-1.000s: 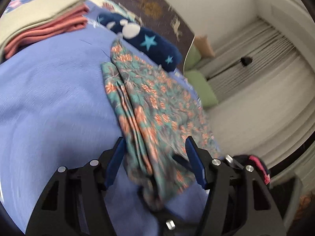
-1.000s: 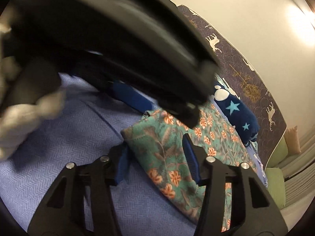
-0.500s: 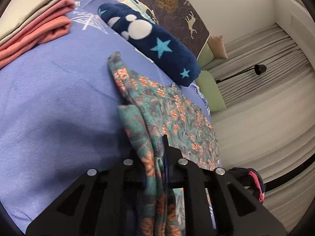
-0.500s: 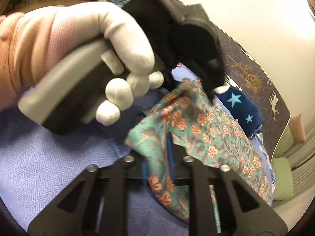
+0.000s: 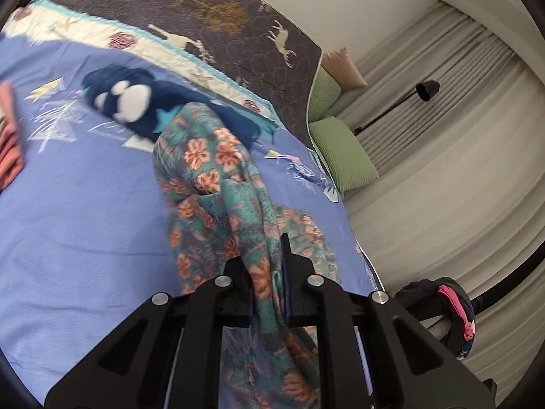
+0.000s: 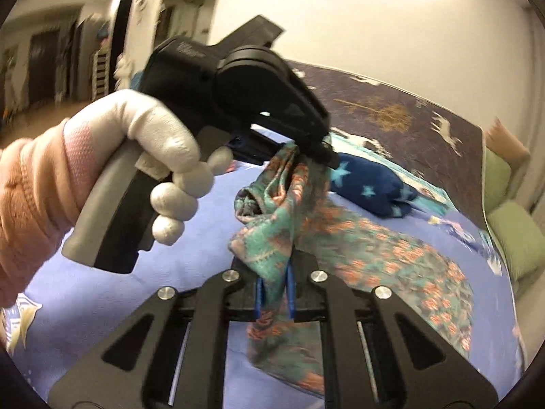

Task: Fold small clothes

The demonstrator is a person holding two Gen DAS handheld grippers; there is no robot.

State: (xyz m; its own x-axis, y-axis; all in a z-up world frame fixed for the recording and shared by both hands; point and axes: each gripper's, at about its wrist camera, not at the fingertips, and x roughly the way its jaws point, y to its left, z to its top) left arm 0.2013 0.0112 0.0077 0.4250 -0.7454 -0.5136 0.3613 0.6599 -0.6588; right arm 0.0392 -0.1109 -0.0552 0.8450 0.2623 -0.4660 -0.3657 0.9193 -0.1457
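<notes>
A teal garment with orange flowers (image 5: 211, 184) hangs lifted above the blue bedspread (image 5: 75, 204). My left gripper (image 5: 267, 283) is shut on one bunched edge of it. In the right wrist view the same floral garment (image 6: 272, 225) stretches between both tools: my right gripper (image 6: 274, 293) is shut on its lower corner, and the left gripper (image 6: 306, 151), held by a white-gloved hand (image 6: 163, 163), pinches the upper corner. The rest of the cloth trails down onto the bed at the right.
A navy star-patterned folded item (image 5: 136, 102) lies near the dark deer-print headboard (image 5: 221, 17). Folded pink clothes (image 5: 10, 143) sit at the left edge. Green pillows (image 5: 340, 156) and a black lamp (image 5: 425, 90) stand beside the curtain. A dark bundle (image 5: 449, 306) hangs off the bed's right.
Both grippers closed on the floral garment's edge and lifted it off the bedspread. The cloth now hangs between them, and the right gripper has rolled.
</notes>
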